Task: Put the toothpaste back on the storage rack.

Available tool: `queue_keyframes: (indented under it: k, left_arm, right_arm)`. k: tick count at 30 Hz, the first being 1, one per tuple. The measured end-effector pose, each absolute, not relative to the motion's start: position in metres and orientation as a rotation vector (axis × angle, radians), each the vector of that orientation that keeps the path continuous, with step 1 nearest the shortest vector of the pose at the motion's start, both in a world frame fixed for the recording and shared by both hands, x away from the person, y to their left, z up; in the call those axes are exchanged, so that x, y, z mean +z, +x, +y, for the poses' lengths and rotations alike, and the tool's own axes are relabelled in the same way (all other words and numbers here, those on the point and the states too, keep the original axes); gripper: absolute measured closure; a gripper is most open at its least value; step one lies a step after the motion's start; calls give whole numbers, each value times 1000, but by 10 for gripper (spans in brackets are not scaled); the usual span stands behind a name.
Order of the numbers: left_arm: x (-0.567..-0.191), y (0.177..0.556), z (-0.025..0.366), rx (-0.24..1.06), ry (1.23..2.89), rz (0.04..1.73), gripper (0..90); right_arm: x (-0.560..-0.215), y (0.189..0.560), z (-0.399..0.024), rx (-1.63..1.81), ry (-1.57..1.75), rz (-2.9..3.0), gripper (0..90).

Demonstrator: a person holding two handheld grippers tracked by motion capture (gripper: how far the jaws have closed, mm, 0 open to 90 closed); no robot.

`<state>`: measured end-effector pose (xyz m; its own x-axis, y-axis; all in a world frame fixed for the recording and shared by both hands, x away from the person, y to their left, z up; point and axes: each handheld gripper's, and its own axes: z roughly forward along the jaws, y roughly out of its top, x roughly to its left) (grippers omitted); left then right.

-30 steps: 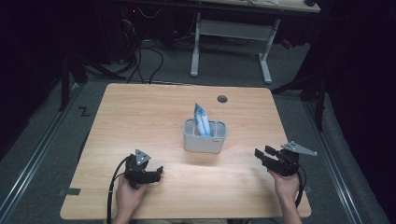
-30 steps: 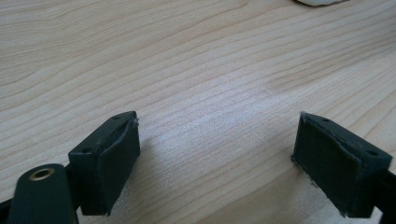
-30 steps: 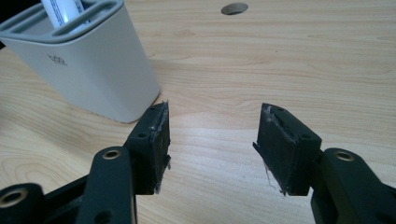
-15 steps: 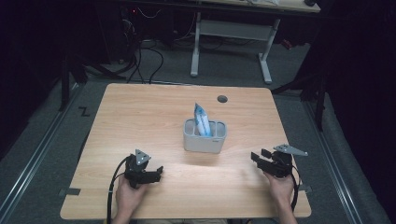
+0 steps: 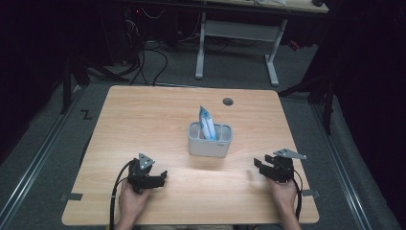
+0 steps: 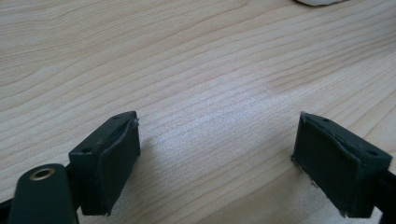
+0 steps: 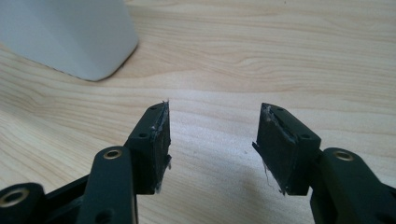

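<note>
Open right claw (image 7: 212, 140) near grey holder (image 7: 65, 35)

From where I stand nothing can be read: the blue-and-white packet (image 5: 207, 122) in the grey holder (image 5: 209, 144) carries print too small and blurred to make out.

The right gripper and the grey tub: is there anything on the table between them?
Nothing. In the high view, only bare wooden table lies between the right gripper and the grey tub; its jaws stand open, holding nothing.
</note>
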<state>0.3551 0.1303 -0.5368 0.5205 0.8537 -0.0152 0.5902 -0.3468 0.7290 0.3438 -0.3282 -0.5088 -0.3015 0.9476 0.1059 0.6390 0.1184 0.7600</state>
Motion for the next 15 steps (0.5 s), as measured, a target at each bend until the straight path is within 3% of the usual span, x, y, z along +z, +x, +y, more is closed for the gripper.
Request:
queue_keyframes:
  k: [15]
  left_arm:
    - [-537, 355, 130, 490, 2071, 1171, 150]
  right_arm:
    - [-525, 346, -320, 929, 1523, 2024, 442]
